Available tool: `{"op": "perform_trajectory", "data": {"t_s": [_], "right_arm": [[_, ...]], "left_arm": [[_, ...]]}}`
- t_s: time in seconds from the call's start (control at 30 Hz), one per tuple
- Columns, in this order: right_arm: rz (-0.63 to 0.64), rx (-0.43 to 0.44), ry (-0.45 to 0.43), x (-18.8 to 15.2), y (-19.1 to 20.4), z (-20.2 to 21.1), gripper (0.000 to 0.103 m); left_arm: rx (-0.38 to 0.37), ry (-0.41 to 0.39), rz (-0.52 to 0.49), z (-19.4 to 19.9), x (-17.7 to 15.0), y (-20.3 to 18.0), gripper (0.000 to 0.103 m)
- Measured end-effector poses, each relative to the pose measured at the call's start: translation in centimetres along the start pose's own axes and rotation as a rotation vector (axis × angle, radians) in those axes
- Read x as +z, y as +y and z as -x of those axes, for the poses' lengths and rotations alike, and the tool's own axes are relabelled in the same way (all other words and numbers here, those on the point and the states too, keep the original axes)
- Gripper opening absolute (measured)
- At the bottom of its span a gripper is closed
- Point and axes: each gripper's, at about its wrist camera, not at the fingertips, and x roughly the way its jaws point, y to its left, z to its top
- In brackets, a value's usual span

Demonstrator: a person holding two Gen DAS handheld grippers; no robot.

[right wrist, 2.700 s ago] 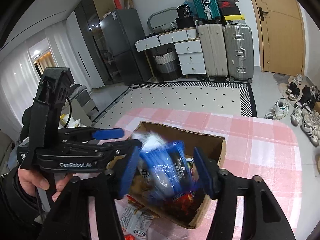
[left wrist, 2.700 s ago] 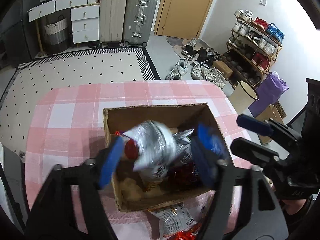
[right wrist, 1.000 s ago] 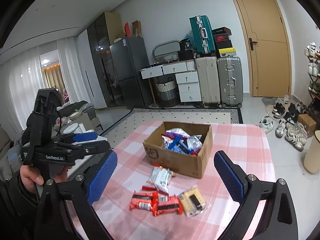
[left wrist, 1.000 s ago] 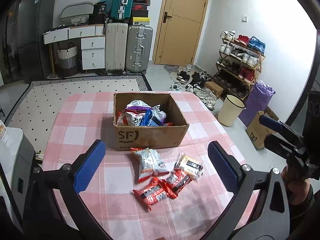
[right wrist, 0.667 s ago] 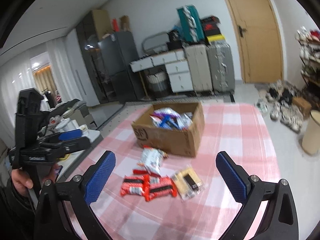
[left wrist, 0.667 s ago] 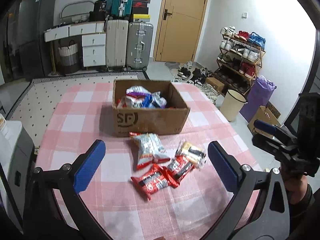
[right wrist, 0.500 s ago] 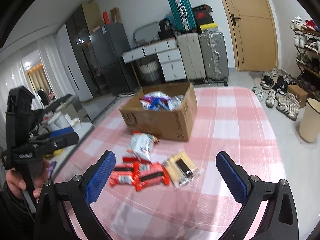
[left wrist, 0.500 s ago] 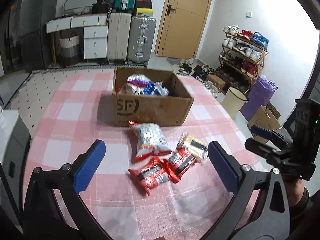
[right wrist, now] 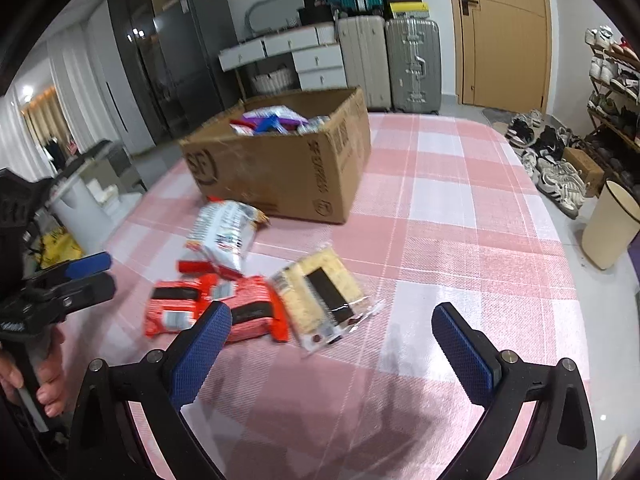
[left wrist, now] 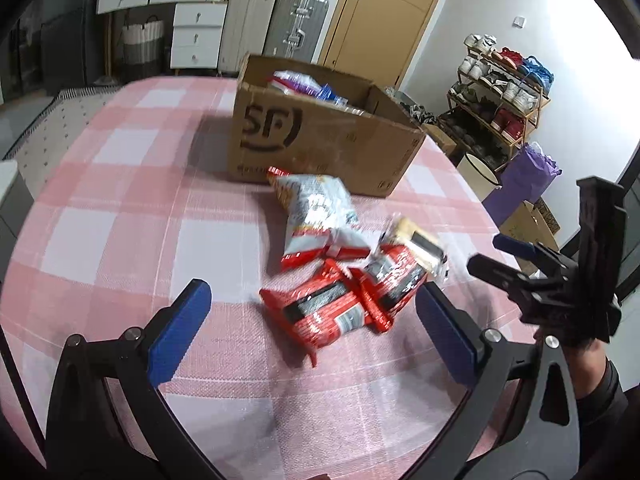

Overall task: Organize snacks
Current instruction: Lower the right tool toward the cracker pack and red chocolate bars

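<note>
A cardboard box [left wrist: 312, 136] [right wrist: 280, 176] with several snack bags inside stands on the pink checked table [left wrist: 120, 216]. In front of it lie a silver-white bag [left wrist: 316, 208] [right wrist: 224, 232], two red packets [left wrist: 320, 312] [right wrist: 176, 312] and a yellow cracker pack [left wrist: 418, 240] [right wrist: 320, 292]. My left gripper [left wrist: 312, 296] is open and empty, low over the red packets. My right gripper [right wrist: 330, 320] is open and empty, just short of the yellow pack. Each gripper shows in the other view, the right gripper [left wrist: 502, 256] and the left gripper [right wrist: 90, 272].
Past the table's right edge are a cream bin [right wrist: 608, 232], a shoe rack [left wrist: 500, 92] and shoes on the floor. Suitcases [right wrist: 412, 64], white drawers [left wrist: 192, 36] and a door [right wrist: 504, 32] line the far wall. A white appliance [right wrist: 80, 204] stands left of the table.
Earlier both grippers held bags over the box; those bags now lie in it. Both grippers have opened, drawn back and dropped low toward the packets on the table.
</note>
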Motion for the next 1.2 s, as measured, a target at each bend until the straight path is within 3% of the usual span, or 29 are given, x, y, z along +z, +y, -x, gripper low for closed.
{"op": "perform_trajectory", "data": {"t_s": [0.2,0.63,1.03,1.2], "right_arm": [[0.043,-0.038,0.057,0.7,0.2,-2.7,0.102],[0.136,-0.029,0.118,1.1,2.7,-6.0,0.101],[0.093,0.032,0.127,1.1,2.2,-6.6,0.1],[0.08,0.037,0.125,1.0,1.8,-6.2,0.093]], "left_arm": [[-0.004,0.043,0.025,-1.9,-0.9,1.3,0.102],[-0.023,0.061,0.074,-3.7,-1.3,3.1,0.102],[-0.04,0.083,0.093,-4.6,-1.8,3.7,0.102],[-0.043,0.082,0.094,-4.6,-2.0,3.5,0.102]]}}
